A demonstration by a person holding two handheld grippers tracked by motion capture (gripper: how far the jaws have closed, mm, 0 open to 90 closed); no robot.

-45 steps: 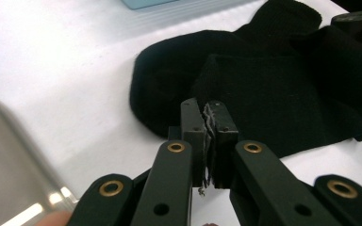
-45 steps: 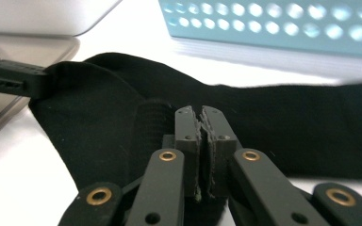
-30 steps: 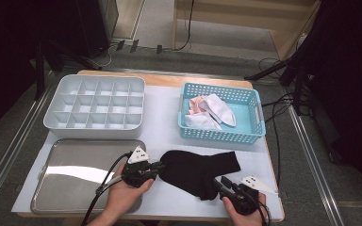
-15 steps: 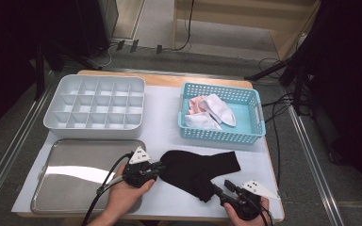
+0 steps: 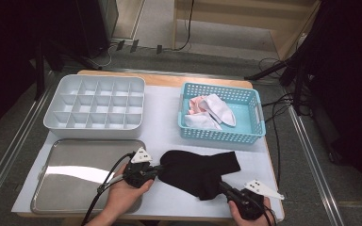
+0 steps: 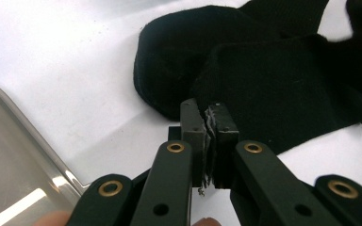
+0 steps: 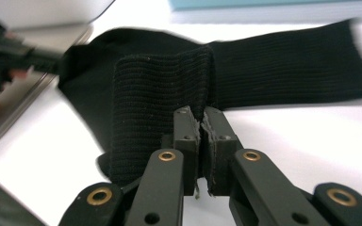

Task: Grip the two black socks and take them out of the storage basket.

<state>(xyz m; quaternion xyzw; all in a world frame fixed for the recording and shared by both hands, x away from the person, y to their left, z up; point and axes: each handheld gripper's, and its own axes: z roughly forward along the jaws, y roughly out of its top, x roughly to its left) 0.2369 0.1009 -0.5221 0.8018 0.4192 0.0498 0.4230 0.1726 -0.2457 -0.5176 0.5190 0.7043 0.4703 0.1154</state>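
Observation:
A black sock [image 5: 198,169] lies folded on the white mat near the front edge. My left gripper [image 5: 158,172] is at its left end; its jaws have just been closing and are now shut on the sock's edge [image 6: 273,84], as the left gripper view [image 6: 209,110] shows. My right gripper [image 5: 221,186] is at the sock's lower right corner. Its jaws have just been closing too, and in the right gripper view [image 7: 200,117] the pads pinch a fold of the ribbed cuff [image 7: 160,94].
A metal tray [image 5: 75,179] lies left of the sock, right beside the left gripper. Behind it stands a white compartment box [image 5: 96,106]. A blue basket [image 5: 257,117] at the back right holds white and pink socks [image 5: 214,110]. The table's front edge is close.
The right gripper's jaws, open beside the sock half a second ago, have closed on its cuff. The left gripper has stayed at the sock's left end.

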